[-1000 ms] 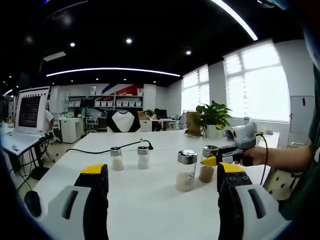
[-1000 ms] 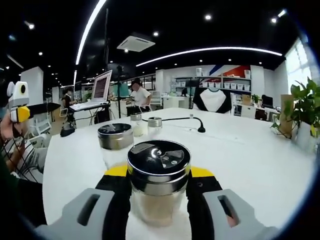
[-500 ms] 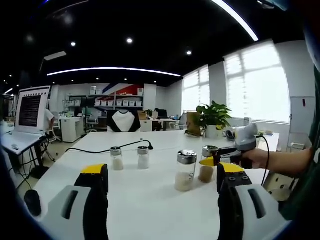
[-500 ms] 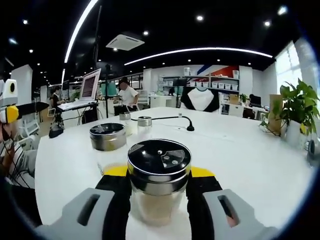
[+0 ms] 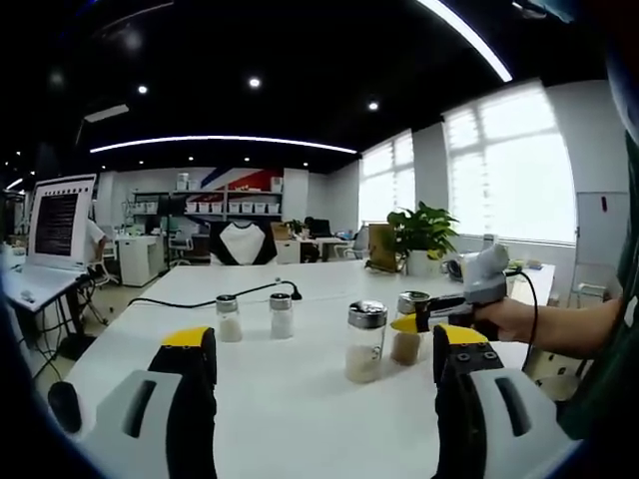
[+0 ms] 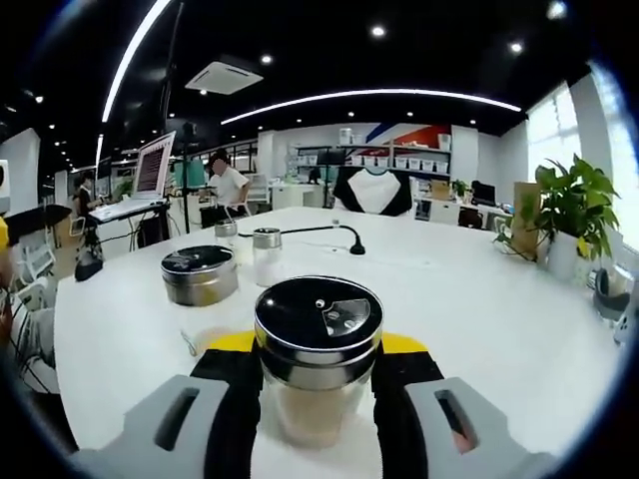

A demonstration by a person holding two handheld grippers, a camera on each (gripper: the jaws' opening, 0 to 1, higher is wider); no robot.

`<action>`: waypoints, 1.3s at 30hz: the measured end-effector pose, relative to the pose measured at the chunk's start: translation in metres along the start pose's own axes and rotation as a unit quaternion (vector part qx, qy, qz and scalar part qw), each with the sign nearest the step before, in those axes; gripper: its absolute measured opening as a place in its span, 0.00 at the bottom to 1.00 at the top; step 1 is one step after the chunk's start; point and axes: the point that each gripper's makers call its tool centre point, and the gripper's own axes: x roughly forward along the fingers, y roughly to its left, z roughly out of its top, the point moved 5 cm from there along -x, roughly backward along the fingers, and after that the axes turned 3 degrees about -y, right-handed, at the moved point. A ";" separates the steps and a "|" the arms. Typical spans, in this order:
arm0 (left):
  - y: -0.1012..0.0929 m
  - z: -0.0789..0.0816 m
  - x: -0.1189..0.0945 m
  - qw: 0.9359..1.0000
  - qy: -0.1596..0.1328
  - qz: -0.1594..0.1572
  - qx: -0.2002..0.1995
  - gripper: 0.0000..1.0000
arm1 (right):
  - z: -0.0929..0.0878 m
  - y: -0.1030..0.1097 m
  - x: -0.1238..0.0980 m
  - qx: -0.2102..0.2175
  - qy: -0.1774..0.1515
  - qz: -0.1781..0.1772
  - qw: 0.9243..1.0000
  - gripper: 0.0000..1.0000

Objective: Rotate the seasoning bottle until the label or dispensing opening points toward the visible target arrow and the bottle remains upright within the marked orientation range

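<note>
- Left gripper view: the left gripper (image 5: 324, 399) hovers over the near part of the white surface (image 5: 300, 419) with its jaws spread wide and nothing between them. Ahead stand four containers: a pair of small shakers (image 5: 230, 317) further back, a clear steel-capped jar (image 5: 364, 341) nearer, and just beside that jar the seasoning bottle (image 5: 407, 329), upright and clasped from the side by the right gripper (image 5: 419, 321), which enters from the right with a hand (image 5: 519, 317) behind it.
- Right gripper view: the right gripper (image 6: 318, 384) is closed on the seasoning bottle (image 6: 318, 359), one jaw touching each side of the glass below the cap. The black lid (image 6: 319, 317) faces the camera, and its wedge-shaped dispensing flap (image 6: 344, 317) lies toward the right of the lid.
- How to do the step well (judgement): the turn should run about the bottle's own vertical axis, base flat on the surface, grip firm enough that the glass does not slip, and the neighbouring jar (image 6: 200, 274) left untouched. No target arrow or marked range can be made out in these pictures, so the remaining angle cannot be told.
- What each view adds: the left gripper view gives the bottle's side profile, its brownish contents and its upright stance beside the jar; the right gripper view gives the lid's opening and its heading, which the side-on view hides.
</note>
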 end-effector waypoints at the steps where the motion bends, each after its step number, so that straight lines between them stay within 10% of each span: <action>1: 0.000 0.000 0.000 1.000 0.000 0.000 0.000 0.94 | 0.000 0.000 0.000 0.001 0.001 -0.003 1.000 0.42; 39: 0.003 0.000 -0.004 1.000 0.000 0.006 0.001 0.94 | 0.000 0.000 -0.005 0.002 0.026 -0.075 0.997 0.51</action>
